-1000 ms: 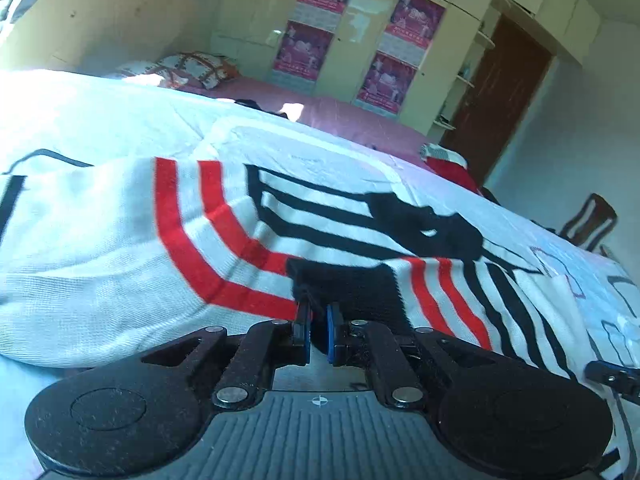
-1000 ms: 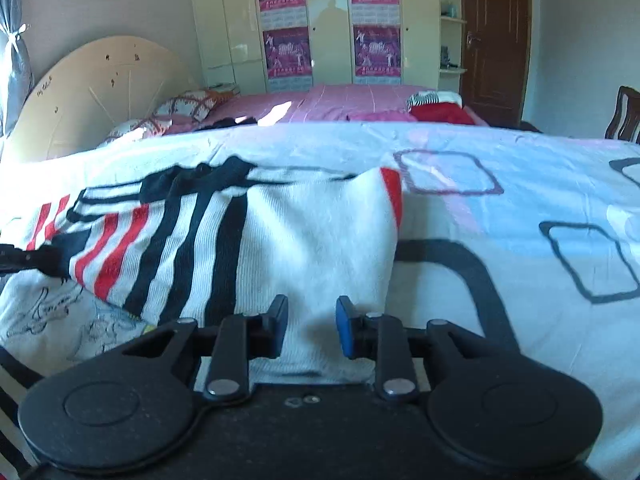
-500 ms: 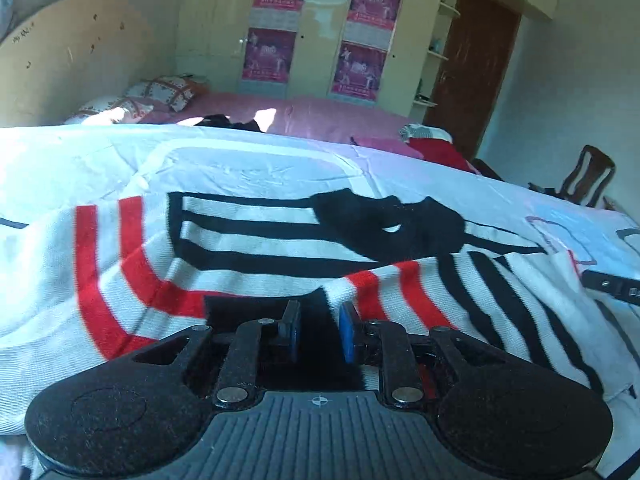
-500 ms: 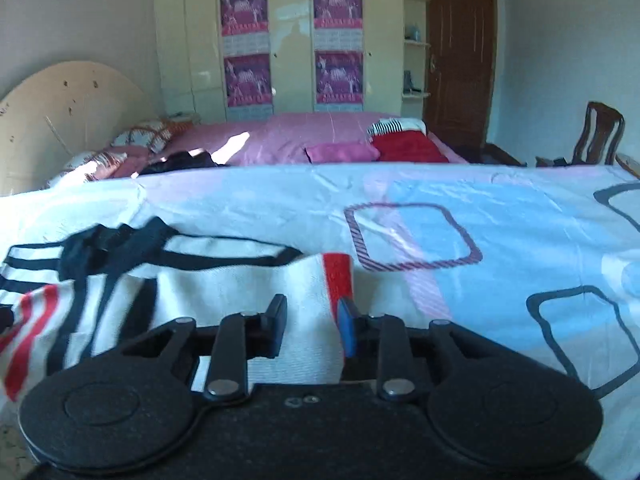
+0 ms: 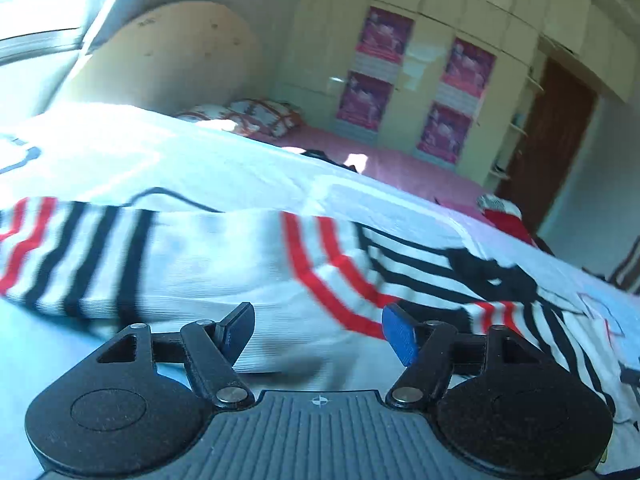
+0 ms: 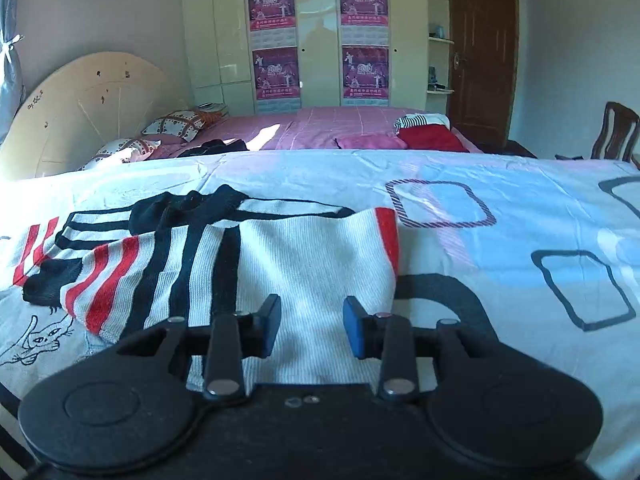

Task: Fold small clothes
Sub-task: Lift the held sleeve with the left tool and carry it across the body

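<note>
We've got the striped sweater (image 5: 248, 264) lying flat on the bedsheet (image 6: 500, 288) just ahead of our left gripper (image 5: 318, 330), jaws opening wide (nothing pinched), while our right gripper (image 6: 312, 326) hangs over its hem, jaws opening too.

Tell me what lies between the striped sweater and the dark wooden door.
In the right wrist view, beyond the striped sweater comes bare patterned bedsheet, then a pink bed with folded red clothes, then the door.

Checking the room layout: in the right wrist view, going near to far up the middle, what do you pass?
Right claw → striped sweater → patterned bedsheet → pink bed → wardrobe with posters.
</note>
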Demonstrator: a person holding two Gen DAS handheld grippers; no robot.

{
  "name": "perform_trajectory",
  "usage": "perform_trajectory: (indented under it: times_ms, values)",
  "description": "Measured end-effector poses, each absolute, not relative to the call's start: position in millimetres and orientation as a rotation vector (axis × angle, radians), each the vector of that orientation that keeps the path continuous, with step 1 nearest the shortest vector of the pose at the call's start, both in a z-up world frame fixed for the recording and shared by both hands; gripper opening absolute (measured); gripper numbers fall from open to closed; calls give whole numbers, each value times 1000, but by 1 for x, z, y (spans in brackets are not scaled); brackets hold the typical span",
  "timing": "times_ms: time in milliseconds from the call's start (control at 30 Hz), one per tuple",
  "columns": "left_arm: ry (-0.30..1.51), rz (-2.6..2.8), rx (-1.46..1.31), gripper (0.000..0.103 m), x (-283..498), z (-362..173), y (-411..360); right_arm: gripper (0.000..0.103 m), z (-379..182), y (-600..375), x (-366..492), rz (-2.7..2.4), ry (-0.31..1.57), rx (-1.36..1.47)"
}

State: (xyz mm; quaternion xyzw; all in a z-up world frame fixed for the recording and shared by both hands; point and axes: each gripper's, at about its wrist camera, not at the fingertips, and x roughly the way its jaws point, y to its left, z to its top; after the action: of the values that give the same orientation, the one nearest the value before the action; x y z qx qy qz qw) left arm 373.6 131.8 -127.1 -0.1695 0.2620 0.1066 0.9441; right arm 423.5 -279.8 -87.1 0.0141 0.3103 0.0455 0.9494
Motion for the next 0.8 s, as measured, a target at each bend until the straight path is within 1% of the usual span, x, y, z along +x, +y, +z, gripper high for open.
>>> perform_trajectory:
  times_ms: [133, 167, 200, 233, 333, 500, 633, 733, 800]
  values:
    - [434, 438, -514, 69, 314, -137, 227, 35, -89, -275, 410, 72, 653, 58]
    - [408, 496, -566, 66, 303, -141, 251, 35, -89, -270, 407, 71, 656, 45]
    - [387, 552, -627, 61, 292, -148, 279, 35, -89, -265, 405, 73, 657, 33]
    - [379, 600, -686, 59, 285, -154, 302, 35, -88, -260, 404, 78, 657, 21]
    - [359, 661, -834, 58, 275, -173, 355, 35, -85, -241, 400, 85, 652, -3]
    - [340, 593, -873, 58, 291, -192, 391, 35, -78, -218, 397, 82, 636, -3]
    - [264, 487, -1007, 58, 301, -207, 412, 35, -72, -204, 393, 83, 616, -18]
    - [198, 355, -1081, 58, 296, -213, 415, 36, -68, -197, 390, 80, 605, -40]
    - [198, 295, -1086, 58, 297, -219, 408, 36, -66, -195, 389, 76, 600, -49]
